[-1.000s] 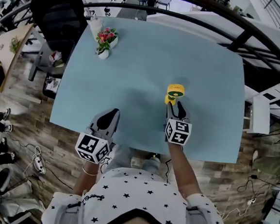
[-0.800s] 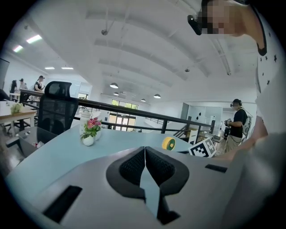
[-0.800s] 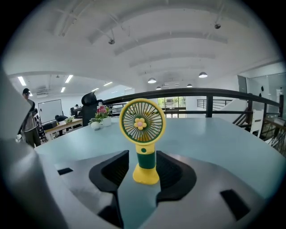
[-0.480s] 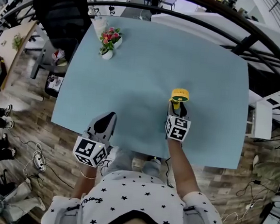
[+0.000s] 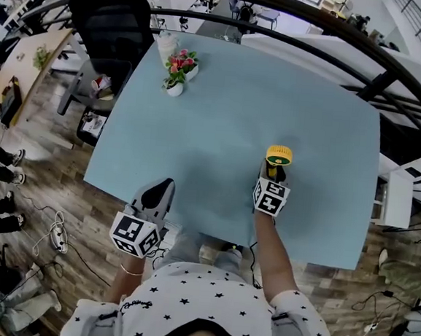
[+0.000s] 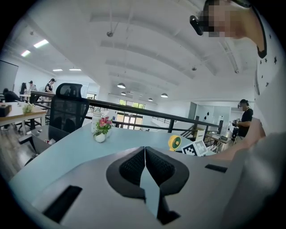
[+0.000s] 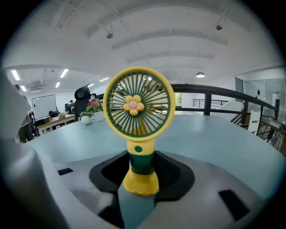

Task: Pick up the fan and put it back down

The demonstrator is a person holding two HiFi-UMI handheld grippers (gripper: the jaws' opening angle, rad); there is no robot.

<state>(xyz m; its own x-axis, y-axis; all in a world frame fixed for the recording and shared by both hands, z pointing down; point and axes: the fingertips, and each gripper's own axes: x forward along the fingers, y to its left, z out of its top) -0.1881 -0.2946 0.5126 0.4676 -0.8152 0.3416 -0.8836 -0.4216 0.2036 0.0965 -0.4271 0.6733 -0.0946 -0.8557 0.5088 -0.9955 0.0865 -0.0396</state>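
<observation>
A small yellow and green fan [image 7: 138, 129] stands upright on the light blue table [image 5: 221, 128]. In the head view the fan [image 5: 278, 156] is right of the table's middle. My right gripper [image 7: 142, 167] reaches round its green stem from the near side. Its jaws are closing, with the stem between the black pads [image 7: 109, 172], which lie close beside it without a visible squeeze. In the head view the right gripper [image 5: 273, 178] sits just behind the fan. My left gripper [image 5: 158, 193] hovers at the table's near edge, shut and empty, its pads [image 6: 134, 167] together.
A white pot of pink flowers [image 5: 179, 69] and a white jar [image 5: 165, 45] stand at the table's far left corner. A black office chair [image 5: 110, 16] is beyond that corner. A dark railing [image 5: 319, 16] arcs past the far edge. People [image 6: 243, 118] stand in the background.
My right gripper has moved forward and down, so the fan's stem now lies between its jaws. The fan has kept its place. My left gripper has drifted slightly.
</observation>
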